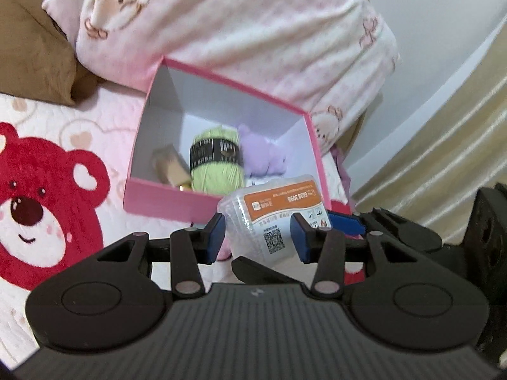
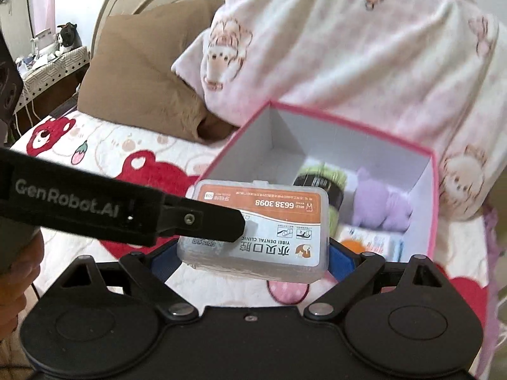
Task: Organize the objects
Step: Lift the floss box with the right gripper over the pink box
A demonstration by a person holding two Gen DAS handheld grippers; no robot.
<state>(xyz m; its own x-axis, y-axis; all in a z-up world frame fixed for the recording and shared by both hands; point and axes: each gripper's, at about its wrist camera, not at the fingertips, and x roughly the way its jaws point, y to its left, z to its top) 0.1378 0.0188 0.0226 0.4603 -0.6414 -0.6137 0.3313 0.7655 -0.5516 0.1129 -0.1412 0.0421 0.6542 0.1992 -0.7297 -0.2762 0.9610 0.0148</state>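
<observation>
A clear plastic box with an orange dental-clinic label (image 1: 275,218) (image 2: 256,224) hangs in the air in front of a pink cardboard box (image 1: 158,196) (image 2: 432,209) on the bed. My left gripper (image 1: 258,234) is shut on the plastic box, one blue pad on each side. My right gripper (image 2: 253,256) has its blue pads at both ends of the same box; it also shows in the left wrist view (image 1: 345,223). Inside the pink box lie a green yarn ball (image 1: 217,161) (image 2: 320,174), a purple plush (image 1: 261,155) (image 2: 380,202) and a beige object (image 1: 169,167).
The bed has a white quilt with red bears (image 1: 38,209) (image 2: 145,164). A pink-and-white blanket (image 1: 253,38) (image 2: 364,57) and a brown pillow (image 1: 28,47) (image 2: 142,69) lie behind the pink box. A cream curtain (image 1: 443,145) hangs on the right.
</observation>
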